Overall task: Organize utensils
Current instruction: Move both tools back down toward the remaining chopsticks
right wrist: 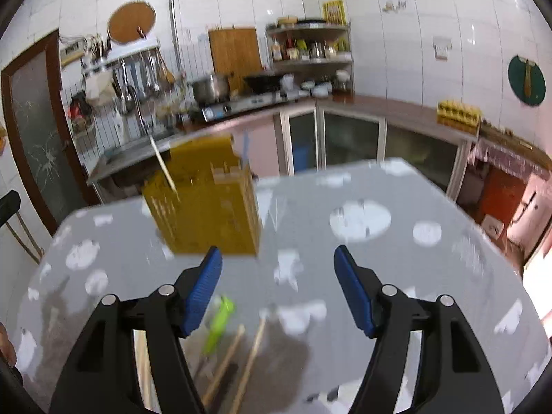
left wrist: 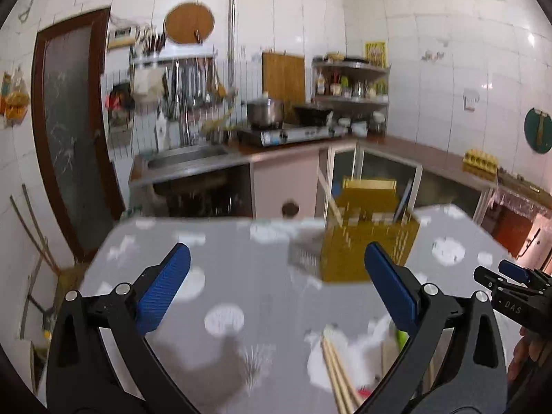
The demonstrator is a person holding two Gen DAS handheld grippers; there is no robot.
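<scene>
A yellow slotted utensil holder point(left wrist: 369, 238) stands on the grey table with white spots point(left wrist: 241, 276); it also shows in the right wrist view point(right wrist: 207, 207), with a chopstick point(right wrist: 164, 169) and a blue item sticking out. My left gripper point(left wrist: 276, 265) is open and empty above the table. Wooden chopsticks point(left wrist: 336, 372) lie below it near the front. My right gripper point(right wrist: 277, 262) is open and empty, above wooden chopsticks point(right wrist: 238, 362) and a green utensil point(right wrist: 219, 324). The right gripper shows at the left view's right edge point(left wrist: 510, 276).
A kitchen counter point(left wrist: 414, 148) with sink point(left wrist: 186, 155), stove, pot point(left wrist: 265, 110) and shelves runs behind the table. A yellow egg tray point(right wrist: 459, 114) sits on the right counter. A dark door point(left wrist: 69, 131) is at the left.
</scene>
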